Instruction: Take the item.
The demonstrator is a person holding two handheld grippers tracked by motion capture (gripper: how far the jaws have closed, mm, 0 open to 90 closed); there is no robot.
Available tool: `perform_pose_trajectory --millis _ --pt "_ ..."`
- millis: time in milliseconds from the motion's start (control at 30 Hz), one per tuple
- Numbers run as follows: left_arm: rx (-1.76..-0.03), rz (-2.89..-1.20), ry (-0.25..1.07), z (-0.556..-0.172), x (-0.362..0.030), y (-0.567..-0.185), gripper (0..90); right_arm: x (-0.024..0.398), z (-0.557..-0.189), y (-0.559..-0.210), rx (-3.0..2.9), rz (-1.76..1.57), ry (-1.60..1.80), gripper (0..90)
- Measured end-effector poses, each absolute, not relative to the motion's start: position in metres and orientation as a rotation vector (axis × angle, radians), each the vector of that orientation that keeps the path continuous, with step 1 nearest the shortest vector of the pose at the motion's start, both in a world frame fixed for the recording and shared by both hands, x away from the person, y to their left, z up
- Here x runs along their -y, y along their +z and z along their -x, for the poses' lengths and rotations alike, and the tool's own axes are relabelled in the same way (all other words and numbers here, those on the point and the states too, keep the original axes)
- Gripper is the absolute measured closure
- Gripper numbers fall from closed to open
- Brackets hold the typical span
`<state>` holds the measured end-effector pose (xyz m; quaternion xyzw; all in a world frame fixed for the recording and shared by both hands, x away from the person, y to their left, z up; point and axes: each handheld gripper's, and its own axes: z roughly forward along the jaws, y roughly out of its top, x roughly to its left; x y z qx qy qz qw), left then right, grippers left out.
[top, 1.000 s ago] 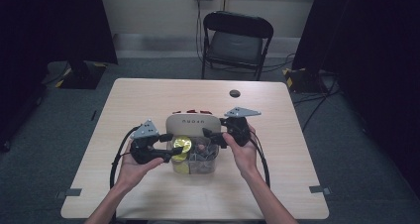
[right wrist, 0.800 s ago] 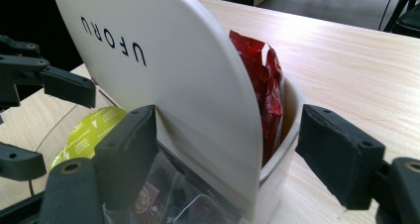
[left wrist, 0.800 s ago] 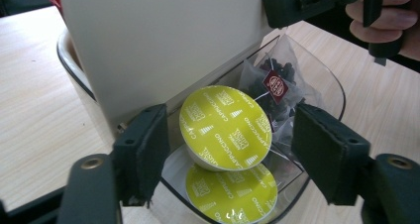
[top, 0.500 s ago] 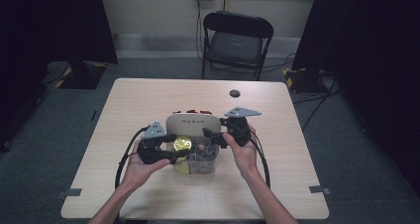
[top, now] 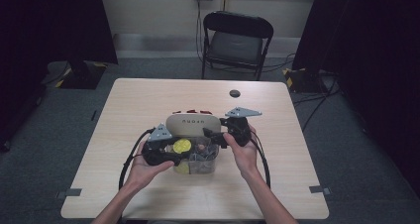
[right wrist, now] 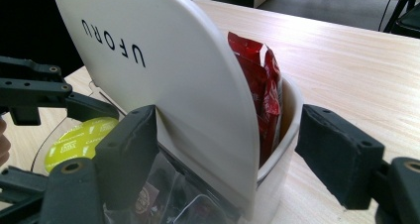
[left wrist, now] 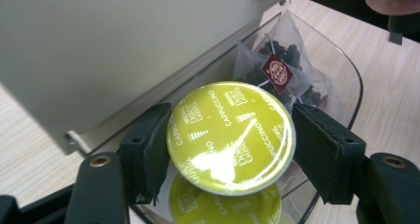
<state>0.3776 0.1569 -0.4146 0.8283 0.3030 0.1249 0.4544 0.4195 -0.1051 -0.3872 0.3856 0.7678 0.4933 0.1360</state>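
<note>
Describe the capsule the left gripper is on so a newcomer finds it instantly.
On the wooden table, find the clear bin before the cream lid. The capsule sits between the left gripper pads: a yellow-green foil disc reading "Cappuccino", higher than the second capsule below.

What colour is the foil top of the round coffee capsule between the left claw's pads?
Shiny yellow-green foil top of the round coffee capsule, clearest in the left gripper view.
</note>
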Motion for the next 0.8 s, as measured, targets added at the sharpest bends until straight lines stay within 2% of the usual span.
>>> perform_pose_trajectory --millis 267,800 --pt "-0.759 -2.011 0.256 -0.3805 -0.1594 -0.4167 35.1 0.1054 -0.4198 -0.3873 -2.225 -1.116 1.427 23.0" --pt "-0.761 -2.012 0.258 -0.3808 -0.1611 -0.4162 38.5 0.1039 -0.4200 -0.3895 -2.227 -1.123 1.427 22.1"
